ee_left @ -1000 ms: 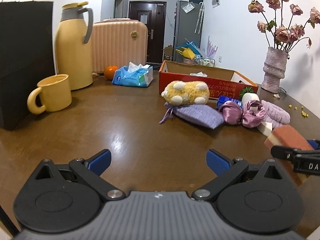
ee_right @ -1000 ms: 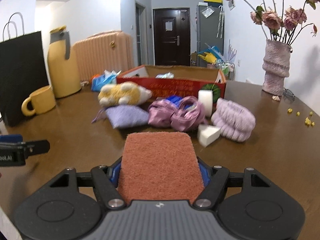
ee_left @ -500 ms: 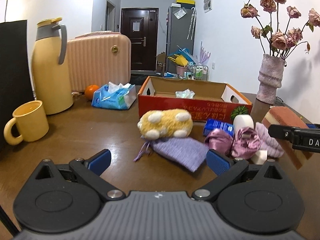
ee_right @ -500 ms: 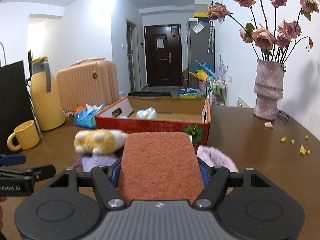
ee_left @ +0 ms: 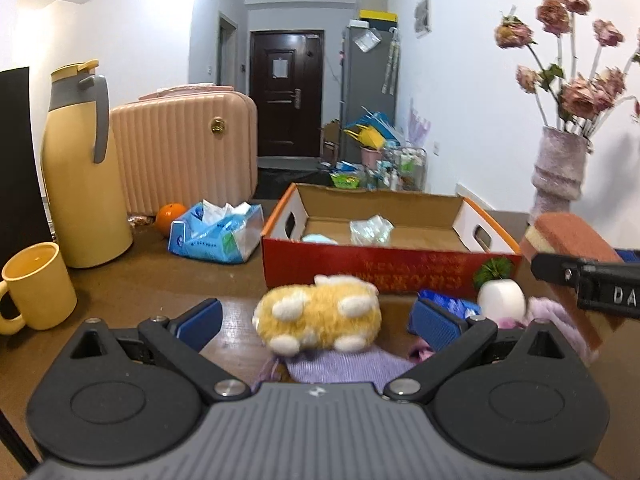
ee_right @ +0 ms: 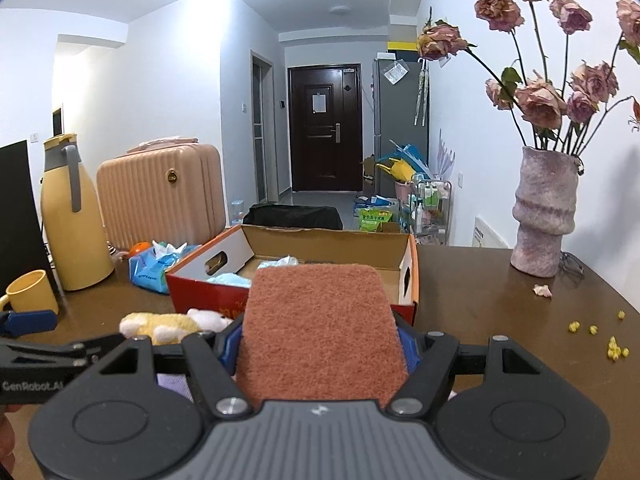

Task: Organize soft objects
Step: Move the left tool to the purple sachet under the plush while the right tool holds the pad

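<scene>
My right gripper [ee_right: 320, 348] is shut on a rust-brown scouring sponge [ee_right: 320, 328] with a yellow underside, held up just short of the red cardboard box [ee_right: 288, 248]. The same sponge [ee_left: 568, 236] shows at the right of the left wrist view. My left gripper [ee_left: 316, 318] is open and empty, hovering over a yellow plush toy [ee_left: 320, 316] and a purple knitted pouch [ee_left: 344, 364]. A blue packet [ee_left: 452, 304], a white sponge [ee_left: 502, 298] and a lilac fluffy piece [ee_left: 560, 320] lie by the box's front wall [ee_left: 384, 272]. Plastic bags lie inside the box.
A yellow mug [ee_left: 36, 286], a yellow thermos jug [ee_left: 80, 168], a black paper bag [ee_left: 16, 152], an orange [ee_left: 168, 216] and a blue tissue pack [ee_left: 216, 232] stand at the left. A vase [ee_right: 544, 212] of dried roses stands right, with yellow crumbs [ee_right: 612, 344] nearby.
Both grippers have moved forward and up toward the red box. The soft items have slid low in both views. The sponge stays clamped in the right gripper; the left stays open.
</scene>
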{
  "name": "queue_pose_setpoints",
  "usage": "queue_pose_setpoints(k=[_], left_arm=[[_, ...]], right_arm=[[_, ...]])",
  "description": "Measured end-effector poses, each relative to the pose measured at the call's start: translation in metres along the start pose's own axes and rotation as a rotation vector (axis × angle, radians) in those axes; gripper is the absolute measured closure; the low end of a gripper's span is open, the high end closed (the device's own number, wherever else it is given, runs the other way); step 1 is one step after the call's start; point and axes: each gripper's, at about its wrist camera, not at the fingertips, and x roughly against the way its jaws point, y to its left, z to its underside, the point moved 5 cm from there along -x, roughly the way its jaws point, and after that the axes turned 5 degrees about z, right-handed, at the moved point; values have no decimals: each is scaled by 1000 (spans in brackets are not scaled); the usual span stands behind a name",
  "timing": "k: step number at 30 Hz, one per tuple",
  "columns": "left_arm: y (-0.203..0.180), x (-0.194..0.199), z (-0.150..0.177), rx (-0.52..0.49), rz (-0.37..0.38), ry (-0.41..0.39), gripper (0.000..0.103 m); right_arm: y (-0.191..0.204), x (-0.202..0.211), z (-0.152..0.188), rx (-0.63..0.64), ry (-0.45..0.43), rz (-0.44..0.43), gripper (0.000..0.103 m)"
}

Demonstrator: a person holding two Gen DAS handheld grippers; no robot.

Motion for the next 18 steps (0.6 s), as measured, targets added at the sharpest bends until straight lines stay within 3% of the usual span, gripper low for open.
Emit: queue_pose_setpoints(k=[5,9,18], left_arm=[[8,-26,2,58,-19,-14,0],[11,-44,15,26,-25,28,0],[14,-42,20,27,-31,21,0]], right_arm=[[-4,-21,8,-37,-24,-9,33],[-7,-31,20,-35,3,-10,33],[-11,-34,28,-64,16,16,33]])
